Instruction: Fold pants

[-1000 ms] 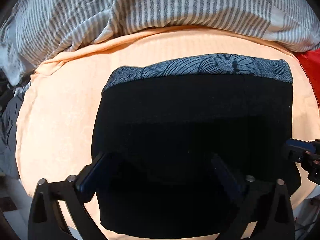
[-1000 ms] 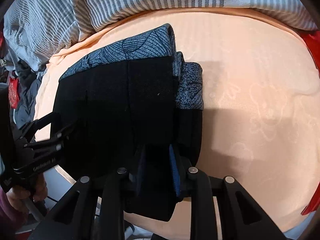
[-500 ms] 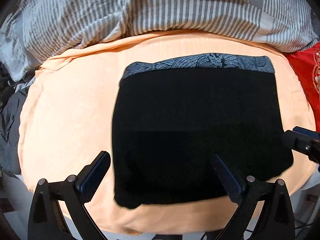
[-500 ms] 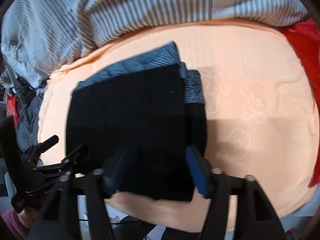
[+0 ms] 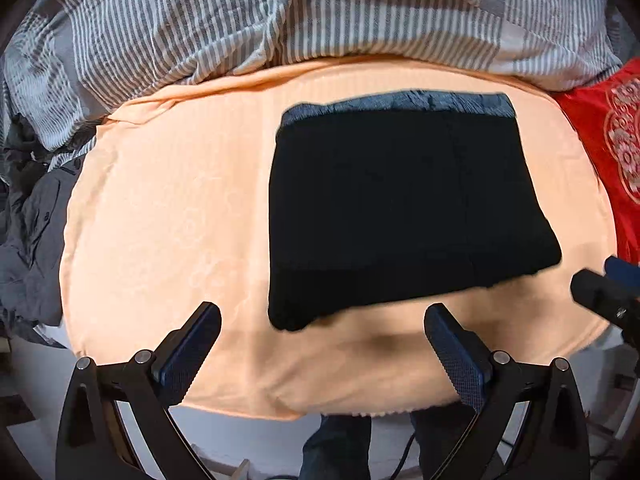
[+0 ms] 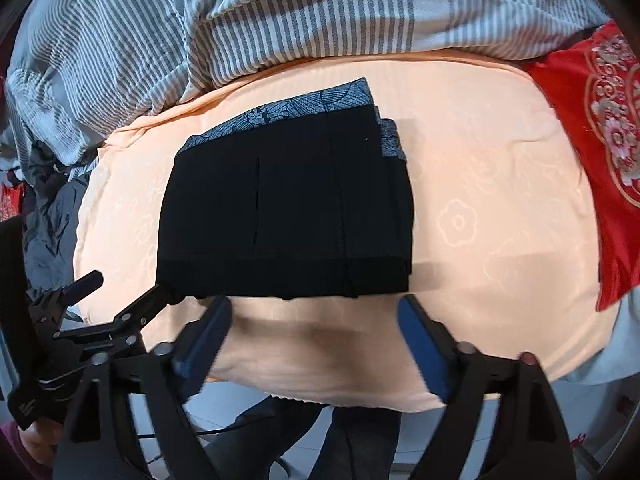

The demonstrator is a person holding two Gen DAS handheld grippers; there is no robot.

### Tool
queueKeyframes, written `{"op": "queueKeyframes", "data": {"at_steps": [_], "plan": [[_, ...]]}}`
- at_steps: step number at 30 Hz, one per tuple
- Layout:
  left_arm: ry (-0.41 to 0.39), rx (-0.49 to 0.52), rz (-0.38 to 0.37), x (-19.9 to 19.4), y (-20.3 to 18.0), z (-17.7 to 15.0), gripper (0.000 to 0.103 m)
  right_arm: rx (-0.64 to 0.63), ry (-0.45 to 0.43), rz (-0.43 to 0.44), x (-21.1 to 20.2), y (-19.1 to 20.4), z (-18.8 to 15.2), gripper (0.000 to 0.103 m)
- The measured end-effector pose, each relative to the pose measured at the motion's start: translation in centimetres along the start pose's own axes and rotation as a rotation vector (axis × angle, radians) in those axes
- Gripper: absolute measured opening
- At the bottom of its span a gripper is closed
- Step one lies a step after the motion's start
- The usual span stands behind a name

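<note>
Both grippers have let go of the pants (image 6: 286,204) and lifted clear since a second ago, when the right one was pinching the near hem and the left one sat low over the cloth. Now the pants lie as a folded black block on the peach sheet (image 6: 500,220), patterned waistband at the far edge, long axis running from 9 to 3 o'clock.

From the right gripper (image 6: 314,312) the block sits at 12 o'clock, its near hem just beyond the fingertips; the jaws are opening wide and nothing is between them. From the left gripper (image 5: 322,318) the pants (image 5: 400,208) lie at 12 to 1 o'clock, the near left corner closest; its jaws stand wide apart and empty.

Judging by the neat stack, the fold looks done or nearly so, and the right hand is the nearer for any last tuck.

Around it: a striped duvet (image 5: 280,12) bunched at 12 o'clock, a red cushion (image 6: 600,152) at 3, dark clothes (image 5: 32,220) heaped at 9. None touches the pants; nothing blocks either hand.
</note>
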State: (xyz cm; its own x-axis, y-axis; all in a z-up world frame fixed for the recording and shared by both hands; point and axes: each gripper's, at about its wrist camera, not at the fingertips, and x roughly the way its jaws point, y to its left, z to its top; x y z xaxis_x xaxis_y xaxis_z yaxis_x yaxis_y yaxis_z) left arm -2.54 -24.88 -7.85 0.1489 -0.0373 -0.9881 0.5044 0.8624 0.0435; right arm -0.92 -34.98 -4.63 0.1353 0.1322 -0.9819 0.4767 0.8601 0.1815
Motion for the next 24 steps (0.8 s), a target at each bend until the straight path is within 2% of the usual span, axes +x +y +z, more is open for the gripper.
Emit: {"op": "queueKeyframes", "data": {"at_steps": [2,7,13,19,24], "plan": [[0.016,0.007,-0.006,-0.2,0.0,-0.5,0.102,0.006,-0.01,-0.013,-0.6,0.1,-0.4,0.103],[0.037,0.052,0.009,-0.9,0.0,-1.9,0.102,0.005,-0.031,-0.069,-2.1,0.5,-1.3,0.103],[0.071,0.072,0.005,-1.7,1.3,-3.2,0.102,0.004,0.011,-0.085,-3.0,1.1,-2.1,0.103],[0.048,0.081,-0.034,-3.9,2.4,-3.7,0.102,0.005,0.046,-0.119,-3.5,2.0,-3.7,0.103],[-0.004,0.066,-0.045,-5.3,3.1,-3.0,0.102,0.022,0.018,-0.146,-4.1,2.7,-3.7,0.103]]}}
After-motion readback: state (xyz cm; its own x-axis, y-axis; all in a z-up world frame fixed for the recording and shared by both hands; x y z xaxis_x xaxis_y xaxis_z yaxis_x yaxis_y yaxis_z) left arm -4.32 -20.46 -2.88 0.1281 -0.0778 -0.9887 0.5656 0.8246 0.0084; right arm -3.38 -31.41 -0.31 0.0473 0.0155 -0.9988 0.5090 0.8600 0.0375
